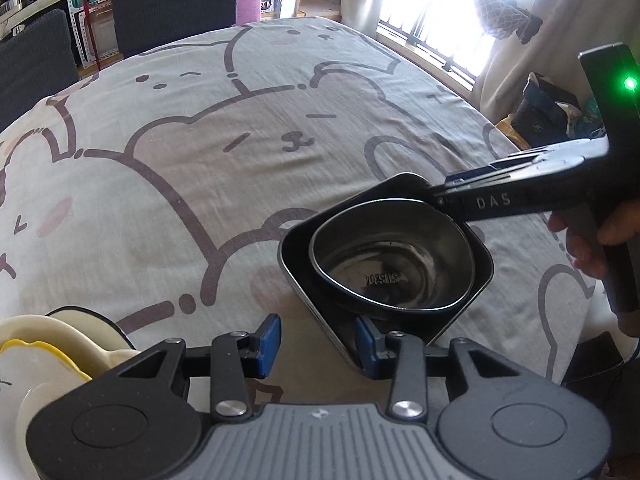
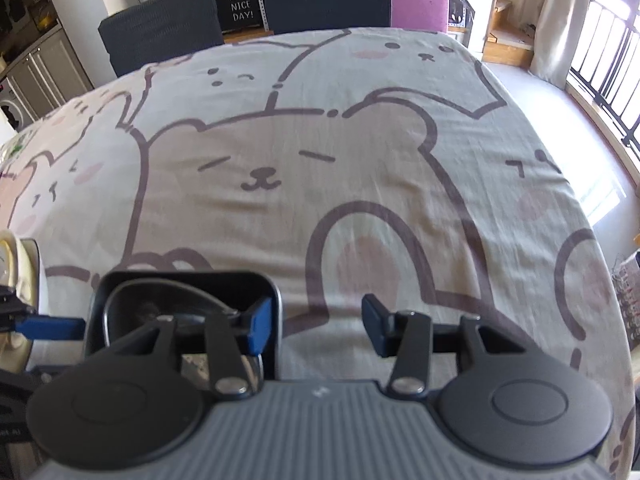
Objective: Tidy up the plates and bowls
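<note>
A steel bowl (image 1: 392, 264) sits inside a dark square plate (image 1: 296, 256) on the bear-print tablecloth. My left gripper (image 1: 318, 340) is open at the plate's near corner. Its right finger lies over the plate beneath the bowl's rim, and its left finger hangs above the cloth outside the wall. My right gripper (image 1: 438, 198) reaches in from the right to the plate's far corner. In the right wrist view the right gripper (image 2: 318, 326) is open. Its left finger is over the bowl (image 2: 136, 304) by the plate's (image 2: 188, 278) right wall, and its right finger is over bare cloth.
A stack of cream and yellow dishes (image 1: 44, 344) stands at the near left, also at the left edge (image 2: 12, 264). Dark chairs (image 2: 160, 20) line the table's far side. A window (image 1: 440, 20) and bags (image 1: 548, 112) are on the right. A person's hand (image 1: 592, 240) holds the right gripper's handle.
</note>
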Tool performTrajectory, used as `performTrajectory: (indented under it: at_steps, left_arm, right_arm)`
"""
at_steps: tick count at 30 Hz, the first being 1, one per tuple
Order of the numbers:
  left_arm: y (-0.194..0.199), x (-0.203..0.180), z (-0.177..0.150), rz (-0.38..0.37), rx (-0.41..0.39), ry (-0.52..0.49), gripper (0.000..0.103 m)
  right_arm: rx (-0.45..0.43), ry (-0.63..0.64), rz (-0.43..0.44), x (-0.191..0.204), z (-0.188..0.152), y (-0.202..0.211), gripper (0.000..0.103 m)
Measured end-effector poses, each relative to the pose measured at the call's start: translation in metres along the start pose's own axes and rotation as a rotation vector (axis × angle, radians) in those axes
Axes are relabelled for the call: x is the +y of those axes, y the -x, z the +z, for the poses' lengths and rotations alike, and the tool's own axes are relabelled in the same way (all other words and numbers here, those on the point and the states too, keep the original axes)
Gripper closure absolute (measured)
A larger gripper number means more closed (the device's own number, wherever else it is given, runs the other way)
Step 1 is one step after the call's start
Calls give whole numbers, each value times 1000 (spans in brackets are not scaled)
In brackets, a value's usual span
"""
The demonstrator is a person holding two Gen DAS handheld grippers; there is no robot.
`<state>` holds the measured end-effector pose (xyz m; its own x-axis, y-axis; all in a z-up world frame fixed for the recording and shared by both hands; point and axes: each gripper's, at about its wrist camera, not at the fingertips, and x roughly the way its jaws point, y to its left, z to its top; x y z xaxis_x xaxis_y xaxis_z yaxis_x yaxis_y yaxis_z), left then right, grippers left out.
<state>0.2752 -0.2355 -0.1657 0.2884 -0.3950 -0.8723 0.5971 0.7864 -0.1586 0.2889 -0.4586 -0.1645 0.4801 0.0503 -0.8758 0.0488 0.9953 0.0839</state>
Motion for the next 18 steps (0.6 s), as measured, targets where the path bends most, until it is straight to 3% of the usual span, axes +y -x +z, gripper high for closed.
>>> performTrajectory:
  at_steps: [4, 12, 14, 16, 18]
  left_arm:
    - [-3, 1, 0, 2, -5, 12, 72]
    - [-6, 10, 5, -20, -10, 91, 78]
    - [-6, 10, 6, -28, -10, 99, 83]
    - [-7, 11, 6, -42, -6, 113, 86]
    - [-7, 12, 6, -49, -5, 121, 86]
  right_arm:
    - [7, 7, 6, -2, -10, 1, 49]
    - [15, 41, 20, 0, -27, 14, 50]
    - [11, 47, 26, 0, -29, 18, 55]
    - [18, 57, 67, -1, -28, 20, 73]
    - [25, 73, 94, 1, -27, 22, 79]
